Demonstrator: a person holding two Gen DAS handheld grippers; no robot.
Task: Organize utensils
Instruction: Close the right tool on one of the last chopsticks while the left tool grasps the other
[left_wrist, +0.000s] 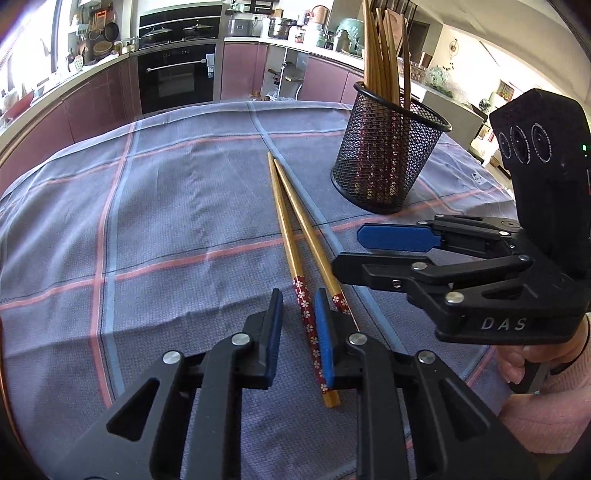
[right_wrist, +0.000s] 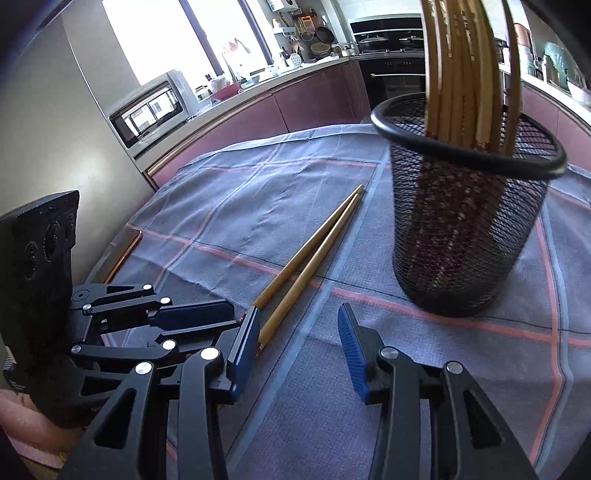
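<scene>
Mesh cup (left_wrist: 388, 147) upright, chopsticks (left_wrist: 384, 48) standing inside

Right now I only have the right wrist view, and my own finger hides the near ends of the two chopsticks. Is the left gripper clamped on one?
Observer: No. In the left wrist view the left gripper is open, and the red flowered end of one chopstick lies loose between its jaws.
Operator: And the second one?
Observer: The other chopstick runs outside the gap. Its flowered end slips behind one finger of that gripper, so only the first is lined up for a grasp.
</scene>
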